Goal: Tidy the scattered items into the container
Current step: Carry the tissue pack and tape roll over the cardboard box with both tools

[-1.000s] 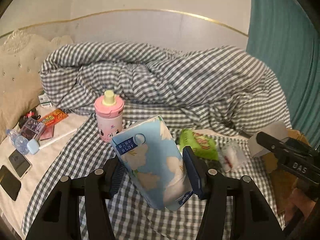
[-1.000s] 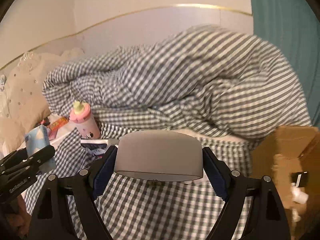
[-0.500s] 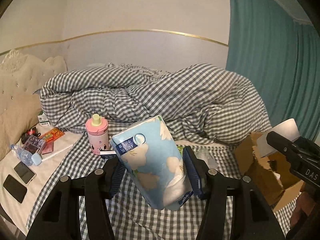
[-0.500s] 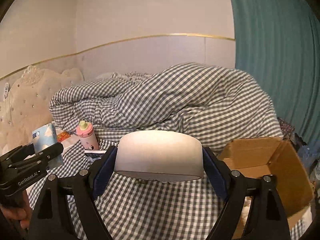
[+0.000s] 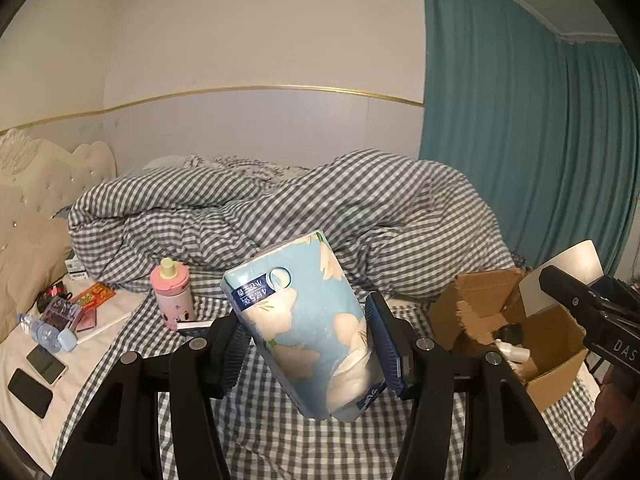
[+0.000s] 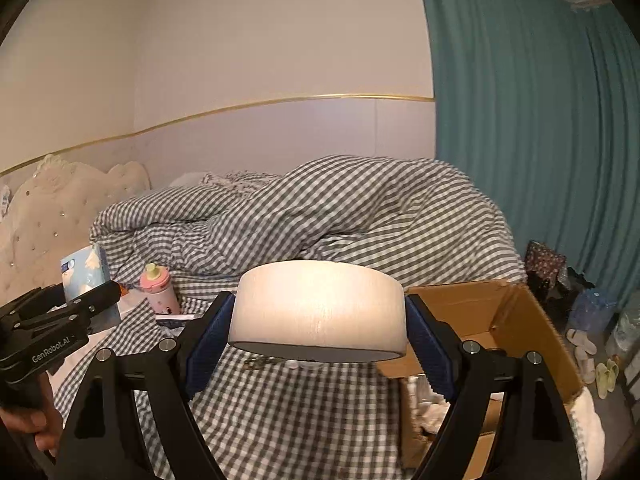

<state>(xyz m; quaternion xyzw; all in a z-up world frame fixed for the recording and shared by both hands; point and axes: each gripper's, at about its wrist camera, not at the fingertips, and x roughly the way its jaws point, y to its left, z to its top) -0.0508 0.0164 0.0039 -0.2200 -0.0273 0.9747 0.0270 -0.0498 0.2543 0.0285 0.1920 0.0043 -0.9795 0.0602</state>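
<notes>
My left gripper (image 5: pixel 308 344) is shut on a light blue flowered tissue pack (image 5: pixel 304 320), held tilted in the air above the checked bed. My right gripper (image 6: pixel 318 332) is shut on a wide white tape roll (image 6: pixel 318 308), also lifted. The open cardboard box (image 6: pixel 516 328) sits on the bed to the right, just beyond and below the roll, with small bottles inside. In the left wrist view the box (image 5: pixel 472 300) lies right of the pack, and the right gripper (image 5: pixel 576 296) with the roll hangs over it. The right wrist view shows the left gripper (image 6: pixel 80 300) at far left.
A pink bottle (image 5: pixel 173 294) stands on the bed at left. Phones (image 5: pixel 38 376), a water bottle (image 5: pixel 44 330), a red packet (image 5: pixel 94 295) and small items lie on the white sheet. A bunched checked duvet (image 5: pixel 320 208) fills the back. Teal curtain (image 6: pixel 540 140) hangs at right; shoes lie on the floor.
Both grippers have risen and drawn back from the bed with their loads still held. The cardboard box has come into fuller view at the right; the pink bottle looks farther away.
</notes>
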